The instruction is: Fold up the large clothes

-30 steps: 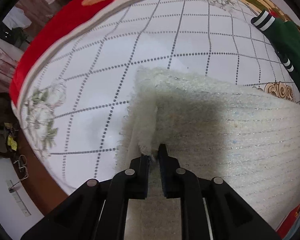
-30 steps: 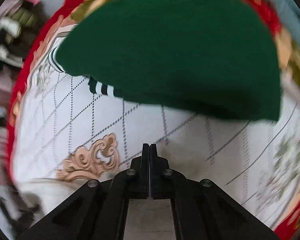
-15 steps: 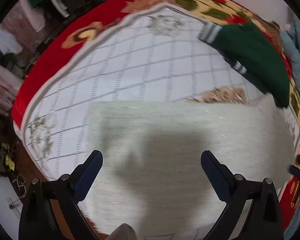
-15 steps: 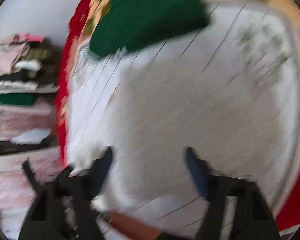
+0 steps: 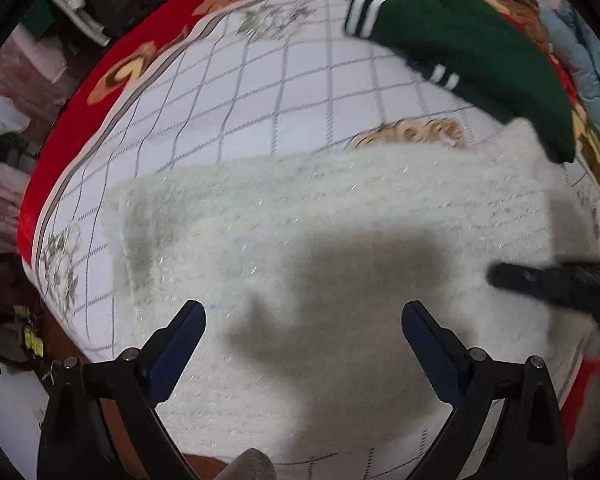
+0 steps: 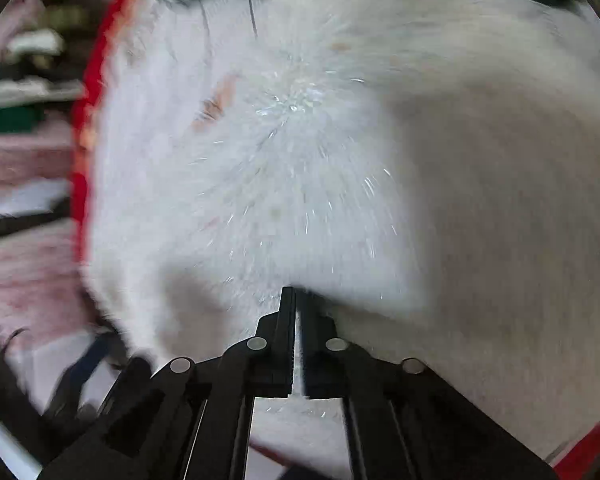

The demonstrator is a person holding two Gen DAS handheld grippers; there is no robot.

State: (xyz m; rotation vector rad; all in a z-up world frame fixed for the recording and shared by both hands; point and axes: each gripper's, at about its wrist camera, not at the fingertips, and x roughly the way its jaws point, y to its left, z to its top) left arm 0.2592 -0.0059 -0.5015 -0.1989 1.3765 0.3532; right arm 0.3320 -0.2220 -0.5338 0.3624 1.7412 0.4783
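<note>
A fluffy white sweater lies folded across the near part of a bed. My left gripper hovers over it, jaws wide open and empty. My right gripper is shut on the white sweater, pinching a fold of it between its fingertips; the view is blurred by motion. The right gripper also shows as a dark blurred shape in the left wrist view at the sweater's right end.
A folded dark green sweater with white-striped cuffs lies at the far right of the bed. The bedspread is white with a grey grid and a red floral border. Stacked clothes sit on shelves to the left.
My left gripper let go of the white sweater's edge, opened wide and drew back. My right gripper swung from the green sweater to the white one, opened, then shut on it.
</note>
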